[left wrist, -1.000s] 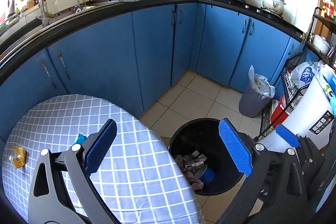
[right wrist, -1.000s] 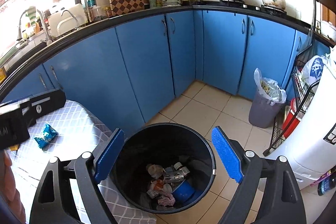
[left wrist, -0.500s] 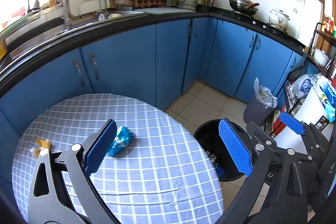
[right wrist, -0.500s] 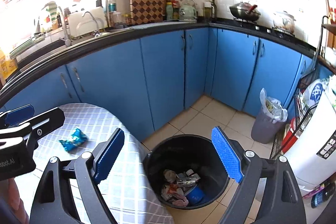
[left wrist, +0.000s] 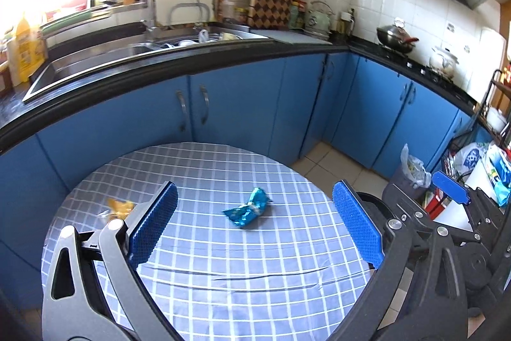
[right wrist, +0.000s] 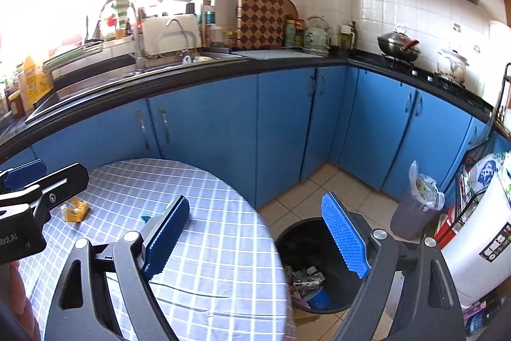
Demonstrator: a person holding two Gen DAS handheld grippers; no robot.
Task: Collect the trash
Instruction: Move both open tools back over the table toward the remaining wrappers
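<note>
Evidently between pickups, both the left gripper [left wrist: 254, 230] and right gripper [right wrist: 271, 240] hover wide and empty over the round checked-cloth table [left wrist: 198, 248], where the crumpled blue foil wrapper [left wrist: 247, 208] and yellow wrapper [left wrist: 118, 206] lie, so next comes a descent onto one, then the black round bin [right wrist: 319, 290].

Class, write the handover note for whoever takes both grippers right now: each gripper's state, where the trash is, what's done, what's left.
Left gripper: open, empty, above the checked table.
Right gripper: open, empty, over the table's edge beside the black bin.
Trash on the table: blue wrapper mid-table, yellow wrapper near the left edge.
Done: the bin on the floor already holds crumpled trash.
Left: pick up both wrappers and drop them into the bin.
</note>
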